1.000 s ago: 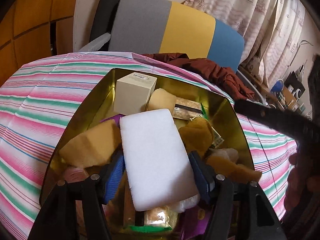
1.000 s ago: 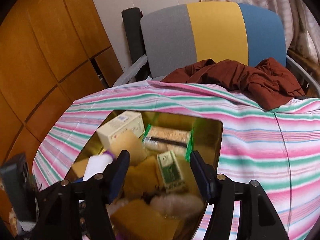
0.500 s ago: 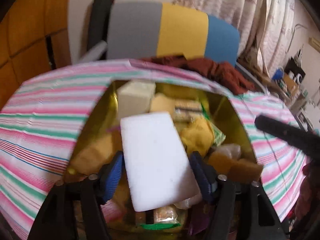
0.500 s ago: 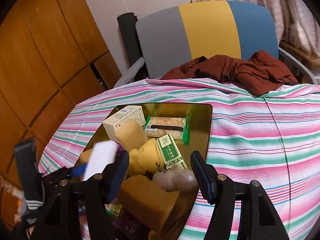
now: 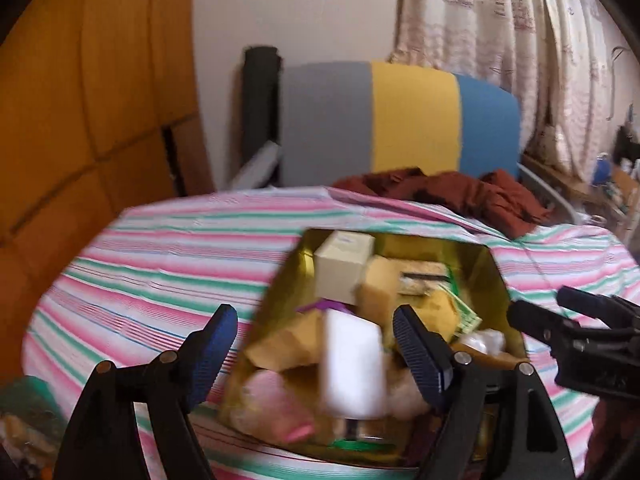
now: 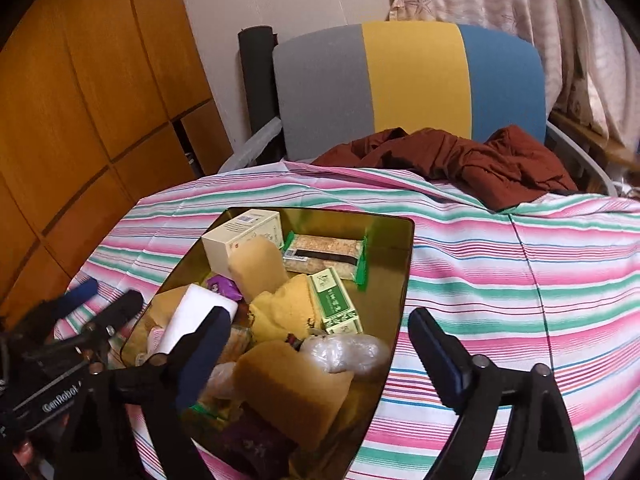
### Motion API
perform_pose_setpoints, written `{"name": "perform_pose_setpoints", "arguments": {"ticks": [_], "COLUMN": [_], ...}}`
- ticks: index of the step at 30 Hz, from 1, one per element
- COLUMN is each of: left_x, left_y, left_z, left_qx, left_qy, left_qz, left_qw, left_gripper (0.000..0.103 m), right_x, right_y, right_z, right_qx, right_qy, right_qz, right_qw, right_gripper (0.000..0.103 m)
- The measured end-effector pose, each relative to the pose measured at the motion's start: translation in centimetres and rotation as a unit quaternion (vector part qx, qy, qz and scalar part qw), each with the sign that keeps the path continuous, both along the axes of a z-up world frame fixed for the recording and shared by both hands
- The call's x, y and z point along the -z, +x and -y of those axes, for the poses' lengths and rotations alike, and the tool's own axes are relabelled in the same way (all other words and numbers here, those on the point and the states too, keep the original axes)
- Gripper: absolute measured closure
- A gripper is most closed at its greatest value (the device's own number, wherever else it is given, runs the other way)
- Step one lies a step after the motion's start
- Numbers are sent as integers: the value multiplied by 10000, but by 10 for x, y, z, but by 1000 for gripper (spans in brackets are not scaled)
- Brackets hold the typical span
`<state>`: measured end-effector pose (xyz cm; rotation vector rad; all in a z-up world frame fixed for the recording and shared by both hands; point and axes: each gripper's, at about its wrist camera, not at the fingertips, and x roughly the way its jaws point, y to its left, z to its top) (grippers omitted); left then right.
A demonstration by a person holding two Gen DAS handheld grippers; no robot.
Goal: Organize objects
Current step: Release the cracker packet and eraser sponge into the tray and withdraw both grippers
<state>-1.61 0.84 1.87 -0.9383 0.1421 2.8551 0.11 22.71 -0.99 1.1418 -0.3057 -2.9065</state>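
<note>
A gold tin (image 6: 400, 264) on the striped tablecloth holds several items: a cream box (image 6: 240, 236), a snack bar packet (image 6: 324, 252), a green-and-white box (image 6: 336, 304), tan sponges (image 6: 288, 392) and a white foam block (image 5: 352, 368). My left gripper (image 5: 314, 320) hovers over the tin's near left side. Its jaws are opening wide, and the white block lies below and between them, untouched by the pads. My right gripper (image 6: 320, 320) hangs over the tin's near right edge, its jaws opening with nothing gripped. Each gripper shows at the edge of the other's view.
A chair (image 6: 408, 80) with a grey, yellow and blue back stands behind the table, with a maroon cloth (image 6: 460, 160) draped over its seat and the table's far edge. Wooden cabinet doors (image 6: 80, 100) fill the left. Bare striped tablecloth (image 6: 520, 280) lies right of the tin.
The left gripper's jaws spread off the white block and the gripper rose and tilted up, leaving the block in the tin. The right gripper's jaws widened as it drew back.
</note>
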Motion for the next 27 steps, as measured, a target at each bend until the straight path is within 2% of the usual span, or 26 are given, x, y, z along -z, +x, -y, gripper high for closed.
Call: {"name": "perform_pose_setpoints", "arguments": {"ticks": [4,7,9,14,23,27], "left_x": [-7,-5,-2,7,9,9], "left_y": [9,10,10,9,10,10], "left_z": [5,8,11,18,15,14], "left_qx": [-495,-595,-655,-626,-407,-408], "left_qy": [-298,-384,-397,-95,129,152], "left_qz": [-162,-35,86,483,644,677], "left_qw": [9982,9975,9970,9968,9970,9968], "left_gripper": [22,22,22,22,24,33], "right_x": [-1,-1,-2,-2,3,3], "right_y": [1,2,3,3,3,3], "right_z": [12,19,22,32,34,35], "right_qx": [-129,-135,-76,-2,129,196], "right_qy": [100,224,317,550,629,682], "right_qz": [52,78,102,265,374,387], "right_qw": [9999,9996,9994,9981,9972,9967], "right_gripper": [6,0,0,0,0,0]}}
